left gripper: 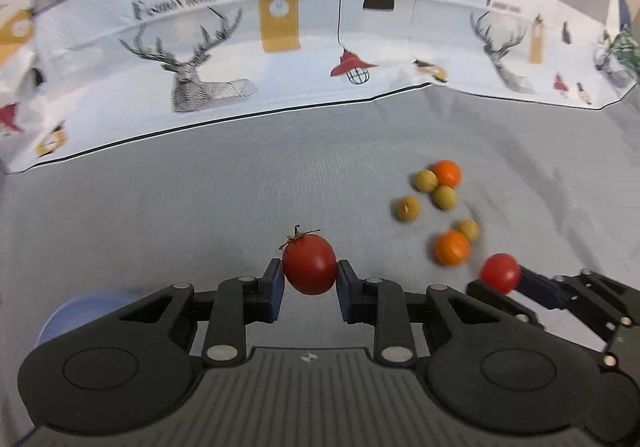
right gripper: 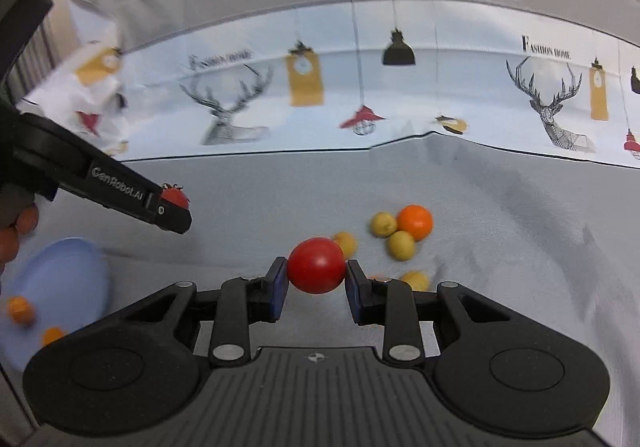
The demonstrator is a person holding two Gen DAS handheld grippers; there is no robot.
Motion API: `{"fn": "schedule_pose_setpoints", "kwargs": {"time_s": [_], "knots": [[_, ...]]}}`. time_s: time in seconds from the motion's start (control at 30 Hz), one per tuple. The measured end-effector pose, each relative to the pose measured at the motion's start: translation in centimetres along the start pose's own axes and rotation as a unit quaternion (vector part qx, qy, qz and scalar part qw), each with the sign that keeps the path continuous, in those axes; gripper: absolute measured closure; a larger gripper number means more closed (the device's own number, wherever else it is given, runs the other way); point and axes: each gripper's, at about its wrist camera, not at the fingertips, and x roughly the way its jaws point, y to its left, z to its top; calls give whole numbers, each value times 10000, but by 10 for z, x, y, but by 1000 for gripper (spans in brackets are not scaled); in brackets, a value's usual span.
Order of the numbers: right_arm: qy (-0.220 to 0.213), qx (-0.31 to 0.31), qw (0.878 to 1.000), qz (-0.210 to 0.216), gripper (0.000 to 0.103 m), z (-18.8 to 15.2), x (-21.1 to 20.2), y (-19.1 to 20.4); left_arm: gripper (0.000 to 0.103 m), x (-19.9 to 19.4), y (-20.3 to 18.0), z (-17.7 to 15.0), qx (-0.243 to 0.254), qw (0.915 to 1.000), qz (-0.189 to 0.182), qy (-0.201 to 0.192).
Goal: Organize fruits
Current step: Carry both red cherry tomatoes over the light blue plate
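Note:
In the left wrist view, my left gripper point(left gripper: 309, 272) is shut on a red tomato with a green stem point(left gripper: 310, 263), held above the grey cloth. To the right, my right gripper point(left gripper: 500, 281) is shut on a second red tomato point(left gripper: 499, 272). The right wrist view shows that tomato point(right gripper: 317, 265) clamped between the right gripper's point(right gripper: 316, 270) blue pads. The left gripper point(right gripper: 174, 209) comes in from the left with its stemmed tomato point(right gripper: 175, 196). Loose on the cloth lie two small oranges point(left gripper: 447, 173) point(left gripper: 452, 247) and several yellow-green fruits point(left gripper: 445, 196).
A light blue plate point(right gripper: 68, 271) sits at the lower left of the right wrist view with two small orange fruits point(right gripper: 20, 309) on it. Its edge point(left gripper: 60, 315) shows beside the left gripper. A printed cloth with deer and lamps point(left gripper: 208, 79) rises behind the grey cloth. A hand point(right gripper: 16, 231) holds the left gripper.

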Motion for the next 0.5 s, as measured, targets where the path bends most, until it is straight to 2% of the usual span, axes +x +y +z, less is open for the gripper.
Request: {"fn": "schedule_pose_setpoints", "kwargs": {"time_s": [0.13,0.23,0.5], "knots": [[-93,37,9999,70,71,-12,-44,29,72,-57,12,-32,-164,9998,-50,-115],[-163,23,9997,155,71,-20,-75,49,72,-96,22,-58,-181,9994,73,-272],[-103,-290,9953,916,71,-35,-138,116,72,-178,69,-136,-666,9965,391,-323]]}}
